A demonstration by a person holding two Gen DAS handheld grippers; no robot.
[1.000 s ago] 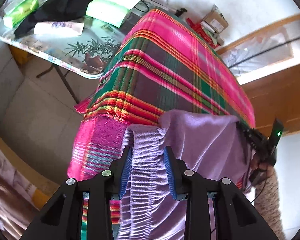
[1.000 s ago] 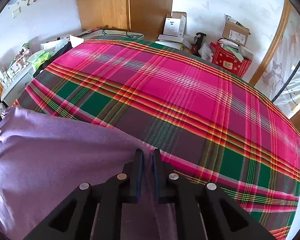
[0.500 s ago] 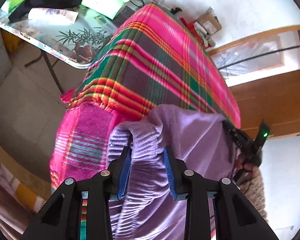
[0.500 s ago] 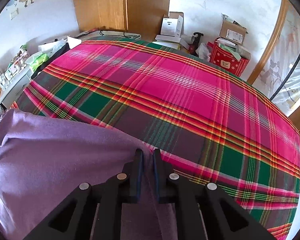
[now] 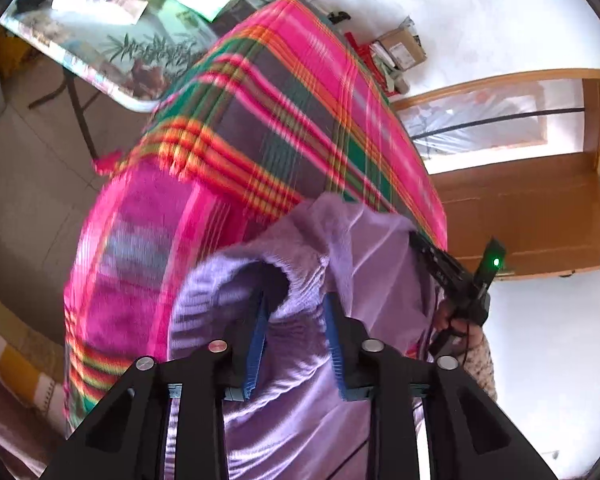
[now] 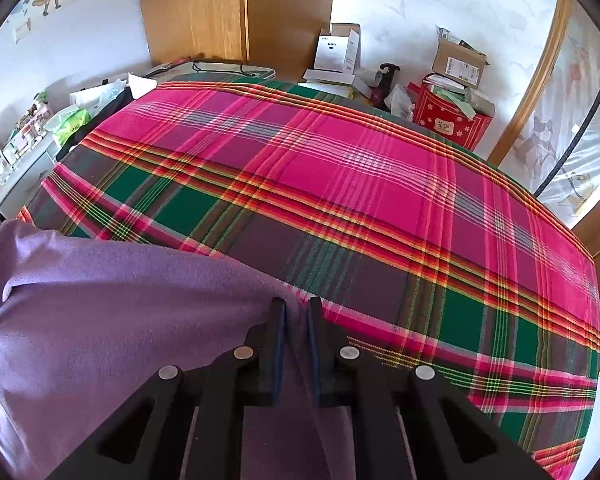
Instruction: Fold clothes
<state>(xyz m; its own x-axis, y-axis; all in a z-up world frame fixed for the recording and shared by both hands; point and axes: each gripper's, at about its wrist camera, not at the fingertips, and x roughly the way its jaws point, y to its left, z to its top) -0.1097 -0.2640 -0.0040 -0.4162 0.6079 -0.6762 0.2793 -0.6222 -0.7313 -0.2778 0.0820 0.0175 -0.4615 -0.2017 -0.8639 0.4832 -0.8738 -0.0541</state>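
Two grips hold the soft purple knit garment [image 6: 112, 304] at the near edge of the bed with the pink, green and red plaid blanket [image 6: 340, 184]. Your left gripper [image 5: 296, 340] clamps a bunched ribbed band at medium width; your right gripper [image 6: 296, 320] pinches a thin edge, jaws narrow. Draw both hands apart evenly, carry the fabric farther onto the blanket, and lay it flat before creasing.

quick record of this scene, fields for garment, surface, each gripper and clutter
garment: purple garment, bunched at the near edge of the bed
surface: plaid blanket covering the bed
left gripper: shut on the garment's ribbed hem
right gripper: shut on a fold of the garment
clutter: cardboard box and red box by the far wall
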